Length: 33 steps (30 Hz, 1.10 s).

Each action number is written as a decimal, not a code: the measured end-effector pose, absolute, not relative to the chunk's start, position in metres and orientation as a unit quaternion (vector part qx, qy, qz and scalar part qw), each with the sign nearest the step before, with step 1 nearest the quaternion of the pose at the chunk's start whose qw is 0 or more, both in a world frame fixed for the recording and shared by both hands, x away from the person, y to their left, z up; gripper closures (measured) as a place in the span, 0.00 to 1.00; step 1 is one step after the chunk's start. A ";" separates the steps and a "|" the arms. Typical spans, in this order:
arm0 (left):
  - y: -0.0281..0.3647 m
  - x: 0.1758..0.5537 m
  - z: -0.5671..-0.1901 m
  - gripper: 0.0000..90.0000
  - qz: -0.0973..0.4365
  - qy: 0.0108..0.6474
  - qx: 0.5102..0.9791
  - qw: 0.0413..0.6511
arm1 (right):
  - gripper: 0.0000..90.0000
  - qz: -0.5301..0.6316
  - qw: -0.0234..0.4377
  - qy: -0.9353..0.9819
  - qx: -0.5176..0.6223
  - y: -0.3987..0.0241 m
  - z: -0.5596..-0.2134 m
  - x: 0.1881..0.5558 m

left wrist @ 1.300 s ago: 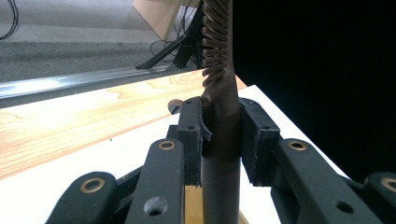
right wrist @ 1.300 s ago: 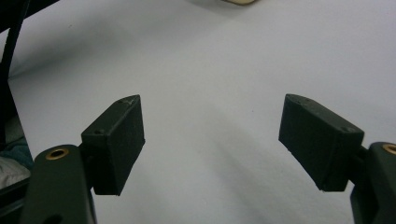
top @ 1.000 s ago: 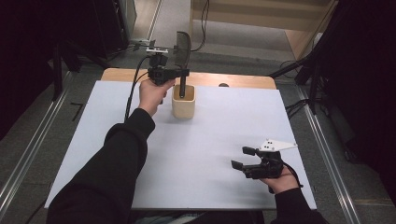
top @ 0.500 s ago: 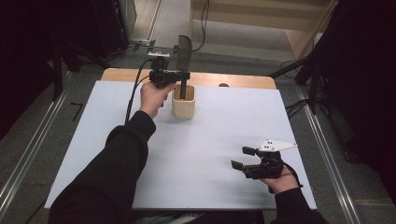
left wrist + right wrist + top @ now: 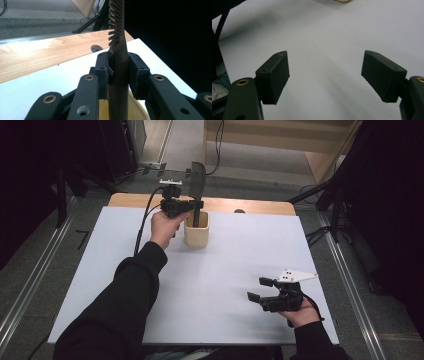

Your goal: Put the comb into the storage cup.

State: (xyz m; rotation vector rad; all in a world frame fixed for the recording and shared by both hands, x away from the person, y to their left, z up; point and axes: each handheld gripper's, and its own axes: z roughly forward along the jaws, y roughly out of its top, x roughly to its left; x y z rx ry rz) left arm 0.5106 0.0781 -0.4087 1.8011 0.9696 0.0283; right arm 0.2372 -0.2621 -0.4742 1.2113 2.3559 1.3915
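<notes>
Your counter carries a white sheet with little on it: one cream cup near the far edge, just before the bare wooden strip. The dark comb stands upright in that cup, handle down inside it, teeth up in the air above the rim. Judged from this, the job is midway: the comb is either about to be let go into the cup or about to be lifted out, and the pictures cannot settle which. Either way, the comb is not yet free of your grip and not yet clear of the cup.

Your left arm reaches far forward across the sheet, sleeve stretched, hand beside the cup on its left. Your left tool points level across the cup's mouth and is clamped on the comb's handle just below the lowest teeth; in the left gripper view both pads press the handle between them.

Your right hand rests low at the near right of the sheet, well apart from the cup. Your right tool points left, jaws wide with nothing between them.
</notes>
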 end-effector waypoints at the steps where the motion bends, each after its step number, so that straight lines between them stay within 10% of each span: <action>1: 0.078 0.511 -0.409 0.80 0.011 0.405 0.751 0.521 | 0.23 0.463 0.076 0.786 0.403 -0.262 -0.474 0.237; 33: 0.078 0.506 -0.422 0.80 0.030 0.392 0.765 0.510 | 0.23 0.461 0.075 0.789 0.400 -0.262 -0.475 0.237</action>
